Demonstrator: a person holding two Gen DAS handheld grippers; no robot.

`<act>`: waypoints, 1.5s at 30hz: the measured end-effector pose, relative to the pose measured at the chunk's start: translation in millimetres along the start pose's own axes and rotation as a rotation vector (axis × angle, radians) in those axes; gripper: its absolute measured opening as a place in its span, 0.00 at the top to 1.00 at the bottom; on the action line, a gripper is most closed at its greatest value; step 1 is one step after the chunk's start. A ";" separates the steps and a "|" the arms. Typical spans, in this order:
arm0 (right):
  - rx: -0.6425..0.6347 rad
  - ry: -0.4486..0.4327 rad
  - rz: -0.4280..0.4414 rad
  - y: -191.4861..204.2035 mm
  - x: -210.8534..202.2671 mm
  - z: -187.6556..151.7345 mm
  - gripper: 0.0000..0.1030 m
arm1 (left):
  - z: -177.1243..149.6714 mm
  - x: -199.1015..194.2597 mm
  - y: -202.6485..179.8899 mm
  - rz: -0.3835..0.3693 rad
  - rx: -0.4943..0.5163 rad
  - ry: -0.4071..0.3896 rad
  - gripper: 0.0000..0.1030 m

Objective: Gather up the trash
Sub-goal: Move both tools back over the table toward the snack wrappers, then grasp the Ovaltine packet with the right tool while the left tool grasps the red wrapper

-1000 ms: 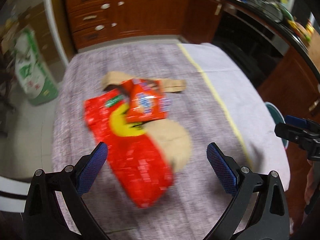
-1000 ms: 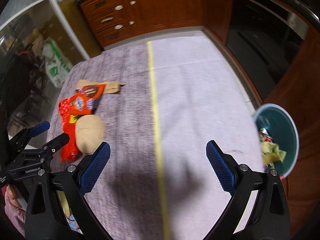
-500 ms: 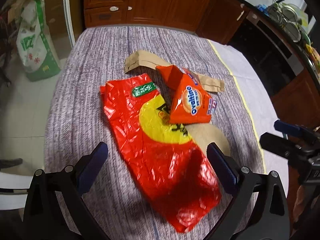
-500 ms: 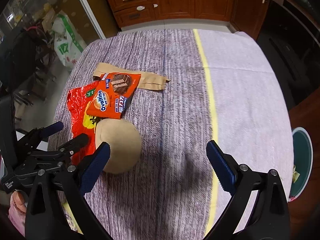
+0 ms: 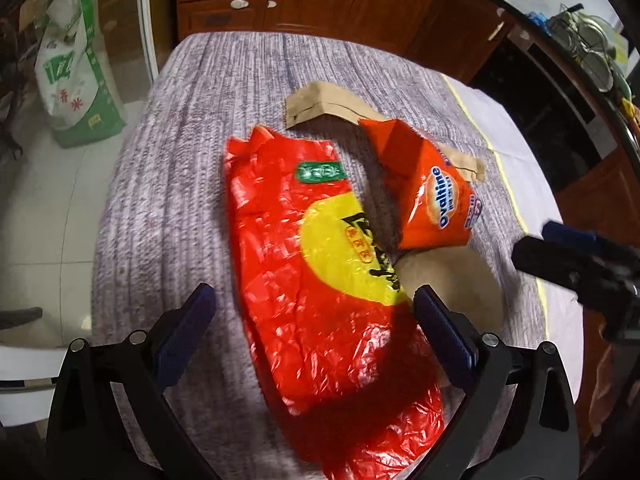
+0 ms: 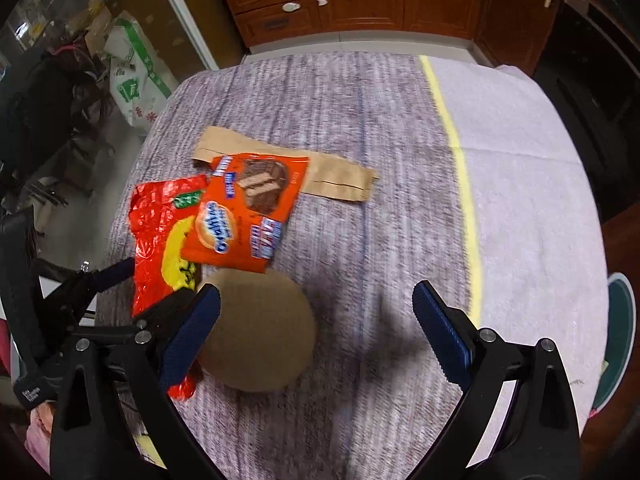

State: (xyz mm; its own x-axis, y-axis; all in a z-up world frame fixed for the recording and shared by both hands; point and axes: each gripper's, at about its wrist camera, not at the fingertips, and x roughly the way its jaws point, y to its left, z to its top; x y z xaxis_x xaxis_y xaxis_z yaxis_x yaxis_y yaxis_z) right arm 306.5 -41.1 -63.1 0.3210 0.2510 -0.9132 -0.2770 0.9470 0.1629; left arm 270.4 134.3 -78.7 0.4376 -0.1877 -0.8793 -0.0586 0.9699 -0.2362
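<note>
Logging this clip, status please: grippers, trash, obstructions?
Left gripper open over large red-and-yellow plastic bag. Right gripper open, empty. Orange Ovaltine wrapper overlaps the bag.

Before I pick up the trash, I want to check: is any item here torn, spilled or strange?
No spill shows. The Ovaltine wrapper lies partly on the red plastic bag and the torn brown paper strip. The red bag is crumpled.

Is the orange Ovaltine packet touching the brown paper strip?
Touching. In the right wrist view the Ovaltine packet lies on the brown paper strip, covering its middle with no gap between them.
</note>
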 end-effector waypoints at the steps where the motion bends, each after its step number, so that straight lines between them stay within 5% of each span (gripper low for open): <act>1: -0.010 0.001 0.005 5.0 3.7 2.8 0.10 | -1.7 -1.6 2.9 0.014 0.003 0.001 0.04; 13: -0.026 -0.026 0.042 36.7 41.6 30.4 0.10 | -6.3 -6.4 11.6 0.021 0.017 0.013 0.04; 14: -0.028 -0.031 0.046 37.0 42.6 30.2 0.14 | -6.4 -5.9 9.8 0.015 0.022 0.016 0.04; 17: -0.038 -0.009 0.064 36.3 48.1 29.5 0.53 | -7.0 -3.5 2.1 0.021 0.046 0.021 0.04; 25: -0.030 -0.059 0.077 17.3 25.1 17.7 0.61 | -7.0 1.3 -5.3 0.062 0.085 0.011 0.05; 30: -0.030 -0.065 0.080 10.8 16.3 11.0 0.61 | -17.7 -0.3 -14.6 0.144 0.158 -0.006 0.20; 33: -0.032 -0.071 0.082 8.2 11.7 7.0 0.61 | -21.0 -7.2 -16.5 0.140 0.167 -0.018 0.46; 35: -0.029 -0.076 0.086 6.5 7.0 2.8 0.62 | -20.3 -12.1 -14.0 0.112 0.142 -0.016 0.76; 40: -0.021 -0.091 0.092 -2.1 -8.1 -9.9 0.62 | -24.7 -21.2 -14.7 0.114 0.119 -0.024 0.90; 45: -0.012 -0.109 0.086 -16.5 -26.7 -23.9 0.62 | -28.7 -43.7 -27.5 0.110 0.117 -0.067 0.90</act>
State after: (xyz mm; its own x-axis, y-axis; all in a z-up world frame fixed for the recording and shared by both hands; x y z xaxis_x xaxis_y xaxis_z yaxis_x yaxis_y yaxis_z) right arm 280.8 -68.2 -50.3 0.3920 0.3524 -0.8498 -0.3184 0.9186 0.2341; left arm 227.2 111.4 -45.6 0.4938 -0.0723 -0.8666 -0.0065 0.9962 -0.0869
